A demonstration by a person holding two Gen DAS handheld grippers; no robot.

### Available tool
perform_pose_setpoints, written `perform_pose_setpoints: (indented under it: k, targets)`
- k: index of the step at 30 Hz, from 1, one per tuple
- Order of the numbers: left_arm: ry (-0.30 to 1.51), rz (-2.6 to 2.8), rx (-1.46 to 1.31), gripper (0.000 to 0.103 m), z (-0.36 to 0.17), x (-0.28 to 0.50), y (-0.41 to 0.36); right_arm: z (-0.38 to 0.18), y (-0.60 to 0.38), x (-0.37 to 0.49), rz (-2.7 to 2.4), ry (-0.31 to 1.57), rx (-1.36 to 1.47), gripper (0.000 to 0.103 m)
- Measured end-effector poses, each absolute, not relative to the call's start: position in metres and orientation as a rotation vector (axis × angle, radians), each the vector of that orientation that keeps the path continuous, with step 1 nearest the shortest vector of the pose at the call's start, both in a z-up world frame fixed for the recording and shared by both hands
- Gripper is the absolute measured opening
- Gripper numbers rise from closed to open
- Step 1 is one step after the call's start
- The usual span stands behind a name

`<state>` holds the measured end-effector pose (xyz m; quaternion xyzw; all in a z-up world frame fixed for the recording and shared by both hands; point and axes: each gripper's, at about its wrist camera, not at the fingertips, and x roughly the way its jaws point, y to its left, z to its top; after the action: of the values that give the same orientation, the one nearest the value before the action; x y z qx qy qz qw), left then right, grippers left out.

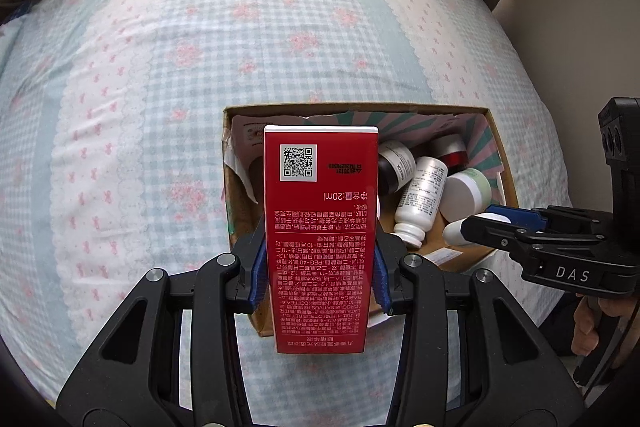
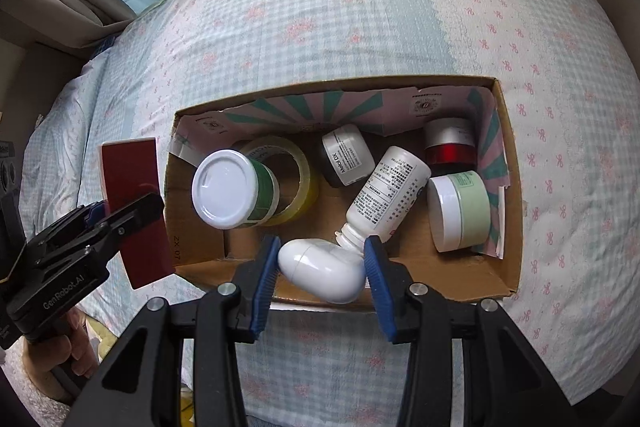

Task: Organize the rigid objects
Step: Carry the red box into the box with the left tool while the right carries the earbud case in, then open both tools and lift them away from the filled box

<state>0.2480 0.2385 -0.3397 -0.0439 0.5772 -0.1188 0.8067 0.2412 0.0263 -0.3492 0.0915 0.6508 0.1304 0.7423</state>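
My left gripper [image 1: 320, 267] is shut on a tall red carton [image 1: 321, 227] with a QR code, held just above the left end of an open cardboard box [image 1: 506, 163]. The carton also shows in the right wrist view [image 2: 136, 203], beside the box's left wall [image 2: 170, 187]. My right gripper [image 2: 320, 267] holds a white egg-shaped container [image 2: 324, 271] between its blue pads [image 2: 266, 271] over the box's near wall; the pads touch it on both sides. In the left wrist view the right gripper [image 1: 484, 223] sits at the box's right end.
Inside the box lie a white-lidded green jar [image 2: 228, 187], a tape roll [image 2: 296, 179], a dark bottle [image 2: 346, 155], a white pill bottle [image 2: 388, 195], a red jar [image 2: 450, 143] and a pale green jar [image 2: 460, 211]. The box rests on a gingham bedspread [image 2: 320, 27].
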Motion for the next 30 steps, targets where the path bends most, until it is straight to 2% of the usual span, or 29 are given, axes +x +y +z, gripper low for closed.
perform_pose_setpoints:
  k: [6,8,9,10,11,12,13,15,30]
  targets:
    - [1.253,-0.265,-0.054,0.038,-0.351,0.252,0.231,-0.373,0.035,0.242,0.303,1.468,0.183,0.04]
    - [1.261,-0.25,-0.022,0.044,-0.353,0.252,0.228,-0.377,0.04,0.241,0.313,1.462,0.159,0.04]
    - [1.247,-0.252,-0.022,0.078,-0.35,0.251,0.228,-0.38,0.042,0.241,0.316,1.466,0.149,0.04]
    - [1.219,-0.257,-0.028,0.1,-0.345,0.248,0.23,-0.381,0.043,0.241,0.321,1.463,0.141,0.046]
    - [1.182,-0.265,-0.035,0.103,-0.339,0.245,0.232,-0.381,0.044,0.24,0.318,1.453,0.13,0.056]
    - [1.161,-0.269,-0.032,0.103,-0.334,0.243,0.233,-0.38,0.044,0.239,0.304,1.442,0.113,0.084]
    - [1.151,-0.272,-0.023,0.103,-0.331,0.242,0.233,-0.378,0.043,0.237,0.294,1.425,0.099,0.1]
    - [1.146,-0.27,0.003,0.103,-0.33,0.241,0.233,-0.373,0.039,0.234,0.287,1.38,0.092,0.102]
    - [1.148,-0.093,-0.093,0.103,-0.318,0.187,0.26,-0.367,0.022,0.213,0.301,1.387,0.061,0.102]
